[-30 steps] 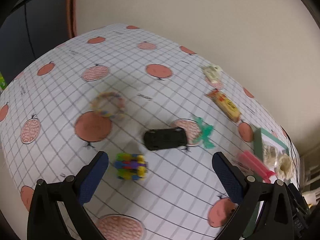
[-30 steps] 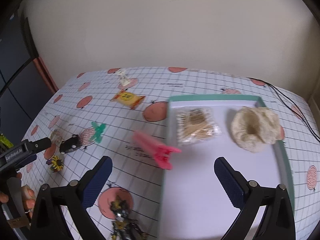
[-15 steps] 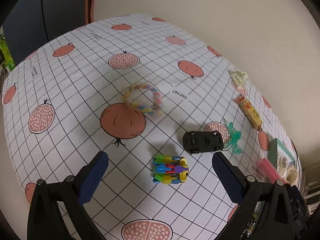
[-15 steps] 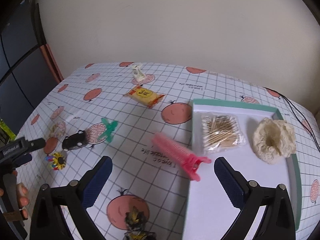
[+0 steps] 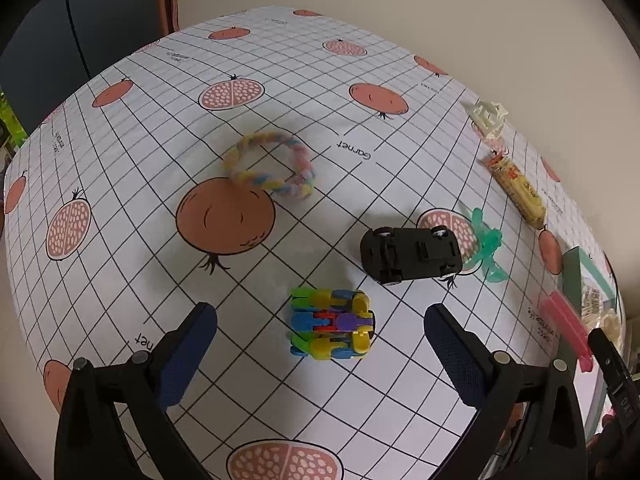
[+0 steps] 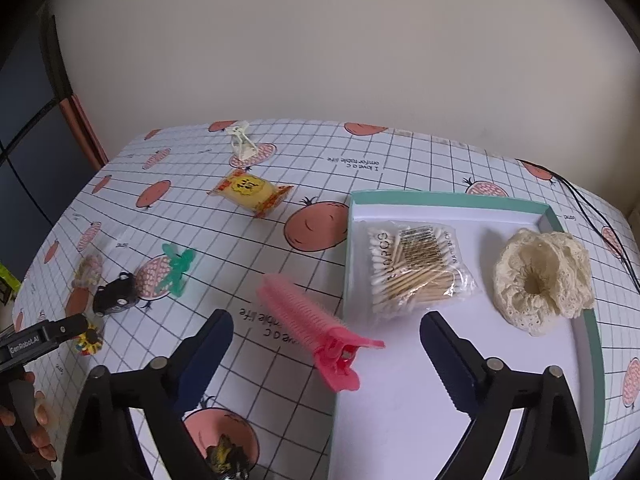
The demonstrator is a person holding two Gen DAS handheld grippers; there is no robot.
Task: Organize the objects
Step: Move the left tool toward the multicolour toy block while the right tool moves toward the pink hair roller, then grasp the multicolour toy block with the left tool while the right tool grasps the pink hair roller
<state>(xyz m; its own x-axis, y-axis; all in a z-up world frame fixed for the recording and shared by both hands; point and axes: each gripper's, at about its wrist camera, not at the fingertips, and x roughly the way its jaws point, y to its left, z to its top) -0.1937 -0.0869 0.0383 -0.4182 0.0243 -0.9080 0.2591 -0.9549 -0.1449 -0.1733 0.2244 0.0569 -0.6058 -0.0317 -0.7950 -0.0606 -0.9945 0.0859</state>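
Left wrist view: multicolour fidget toy (image 5: 332, 323) w/ linked segments, between spread left tool (image 5: 320, 356).

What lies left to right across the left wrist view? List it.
Braided ring → multicoloured block toy → black toy car → green clip → yellow snack packet → pink hair clip.

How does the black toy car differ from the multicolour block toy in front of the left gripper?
The black toy car is one dark colour, lying on its side with wheels showing; the multicolour block toy is many bright colours and chunkier. The block toy sits between the open left gripper fingers' line; the car lies farther. Both rest on the tablecloth.
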